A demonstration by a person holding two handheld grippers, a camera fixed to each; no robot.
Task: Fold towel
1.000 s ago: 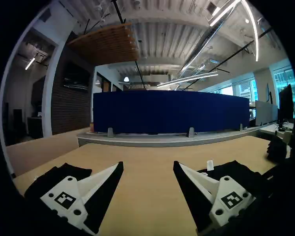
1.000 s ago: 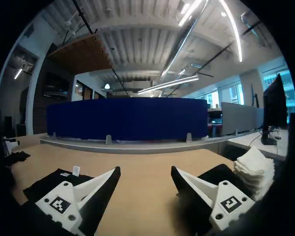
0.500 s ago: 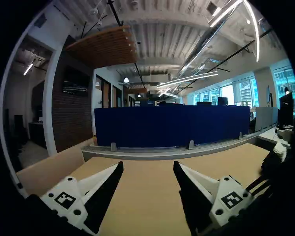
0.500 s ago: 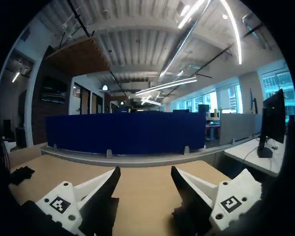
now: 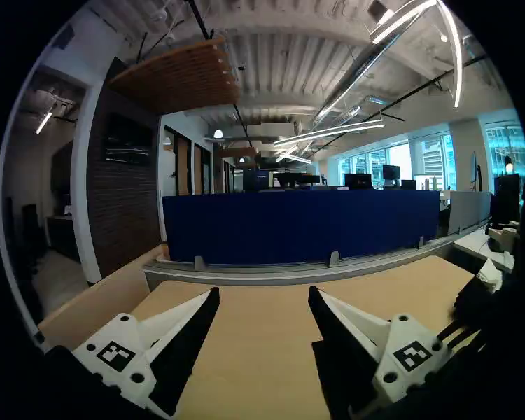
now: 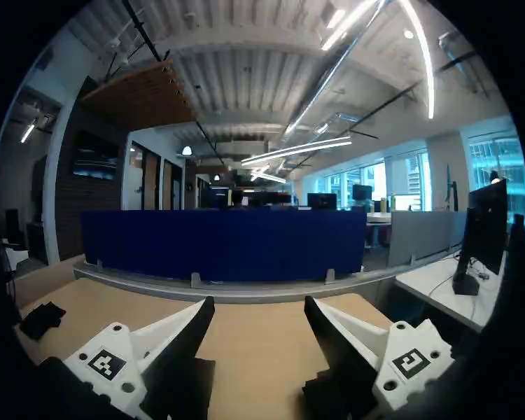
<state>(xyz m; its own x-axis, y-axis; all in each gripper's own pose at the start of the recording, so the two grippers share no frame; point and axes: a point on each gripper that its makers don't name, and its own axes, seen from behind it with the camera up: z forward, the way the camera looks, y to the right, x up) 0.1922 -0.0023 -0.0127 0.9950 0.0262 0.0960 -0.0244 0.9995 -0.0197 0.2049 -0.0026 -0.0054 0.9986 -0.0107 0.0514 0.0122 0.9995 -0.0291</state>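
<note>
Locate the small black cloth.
In the right gripper view, the small black cloth lies on the table at far left, left of the right gripper.

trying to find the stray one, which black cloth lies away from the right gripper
The small crumpled black cloth far left on the table; the other dark cloth lies just below the right gripper.

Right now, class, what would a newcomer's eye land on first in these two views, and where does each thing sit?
The long blue partition along the far edge of the wooden table draws the eye first, mid-picture in both views. Next, low in the foreground, come the white-and-black left gripper and right gripper, both open. Bright light strips sweep across the ceiling, upper right.
</note>
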